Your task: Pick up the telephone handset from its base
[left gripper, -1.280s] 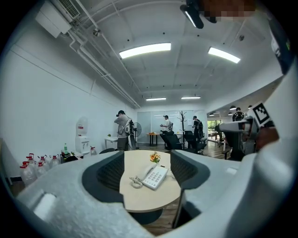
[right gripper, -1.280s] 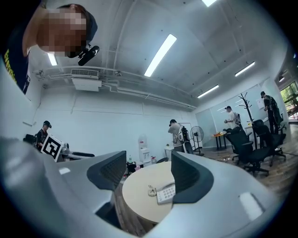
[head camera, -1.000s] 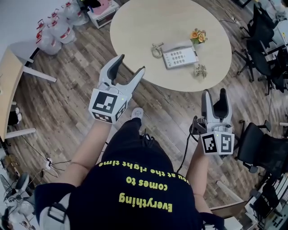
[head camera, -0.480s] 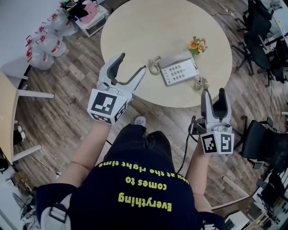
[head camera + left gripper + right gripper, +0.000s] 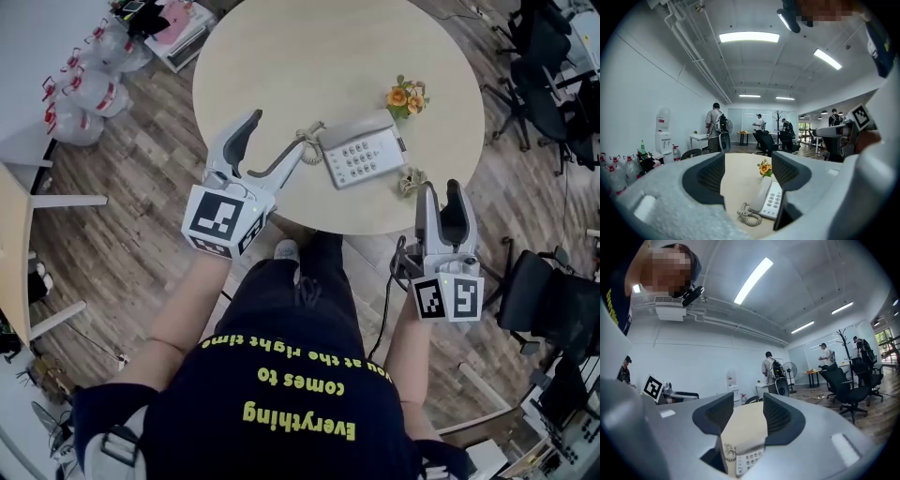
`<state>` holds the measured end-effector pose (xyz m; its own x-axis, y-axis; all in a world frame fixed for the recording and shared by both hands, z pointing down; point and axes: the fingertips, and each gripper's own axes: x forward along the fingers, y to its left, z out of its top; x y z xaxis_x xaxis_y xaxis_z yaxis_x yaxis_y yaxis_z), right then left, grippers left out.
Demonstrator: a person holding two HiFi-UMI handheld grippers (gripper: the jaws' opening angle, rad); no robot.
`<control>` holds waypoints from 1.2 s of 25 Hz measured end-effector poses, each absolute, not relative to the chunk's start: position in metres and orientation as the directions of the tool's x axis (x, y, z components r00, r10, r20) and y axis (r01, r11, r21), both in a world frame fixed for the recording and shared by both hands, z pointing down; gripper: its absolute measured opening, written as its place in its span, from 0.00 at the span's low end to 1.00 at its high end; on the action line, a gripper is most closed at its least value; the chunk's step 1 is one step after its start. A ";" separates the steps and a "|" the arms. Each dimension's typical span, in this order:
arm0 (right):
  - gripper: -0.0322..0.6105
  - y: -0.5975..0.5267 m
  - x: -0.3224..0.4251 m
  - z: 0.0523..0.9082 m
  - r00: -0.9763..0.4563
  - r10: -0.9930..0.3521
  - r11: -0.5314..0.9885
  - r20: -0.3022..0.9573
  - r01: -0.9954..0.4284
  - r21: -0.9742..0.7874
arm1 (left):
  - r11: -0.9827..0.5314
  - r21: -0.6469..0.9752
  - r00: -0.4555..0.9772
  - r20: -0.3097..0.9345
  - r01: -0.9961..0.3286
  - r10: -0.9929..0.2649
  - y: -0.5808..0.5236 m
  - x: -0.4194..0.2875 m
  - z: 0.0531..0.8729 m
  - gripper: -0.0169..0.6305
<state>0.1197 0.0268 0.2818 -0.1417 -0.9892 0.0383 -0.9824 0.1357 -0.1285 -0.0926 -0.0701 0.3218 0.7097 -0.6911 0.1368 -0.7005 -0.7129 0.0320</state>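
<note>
The left tool [image 5: 275, 133] is spread wide and empty, its tips now over the counter's [image 5: 281, 66] near edge, just beside the coiled cord [image 5: 307, 136]. The right tool [image 5: 442, 189], also empty, is closing its jaws and hangs just short of the near right edge, by a small ornament [image 5: 411, 180]. Since a second ago the person has stepped in, bringing the telephone base [image 5: 364, 159] within reach. The handset [image 5: 361, 128] lies seated along the base's far side, and orange flowers [image 5: 406, 96] stand behind it. The approach looks done, but the grasp has not begun.
</note>
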 end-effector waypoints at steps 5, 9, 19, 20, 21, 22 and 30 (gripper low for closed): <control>0.36 -0.012 0.140 0.279 -0.212 -0.977 0.207 0.031 -0.971 -0.124 | -0.669 0.028 0.666 0.137 -0.743 -0.733 -0.094 -0.074 0.319 0.51; 0.45 -0.042 0.158 0.285 -0.288 -0.956 0.279 0.054 -0.951 -0.136 | -0.631 0.026 0.628 0.139 -0.775 -0.766 -0.114 -0.058 0.320 0.51; 0.52 -0.086 0.190 0.291 -0.367 -0.928 0.353 0.064 -0.921 -0.165 | -0.606 0.013 0.600 0.154 -0.795 -0.785 -0.140 -0.025 0.320 0.54; 0.52 -0.088 0.190 0.292 -0.369 -0.927 0.354 0.068 -0.921 -0.166 | -0.610 0.015 0.604 0.154 -0.792 -0.782 -0.141 -0.023 0.321 0.54; 0.52 -0.090 0.189 0.294 -0.369 -0.927 0.353 0.073 -0.921 -0.166 | -0.615 0.016 0.610 0.153 -0.788 -0.777 -0.143 -0.021 0.322 0.54; 0.52 -0.092 0.188 0.295 -0.367 -0.927 0.351 0.076 -0.922 -0.166 | -0.622 0.017 0.617 0.152 -0.783 -0.772 -0.145 -0.019 0.323 0.54; 0.52 -0.111 0.182 0.290 -0.310 -0.948 0.295 0.076 -0.942 -0.159 | -0.677 0.048 0.674 0.165 -0.734 -0.720 -0.180 -0.010 0.334 0.54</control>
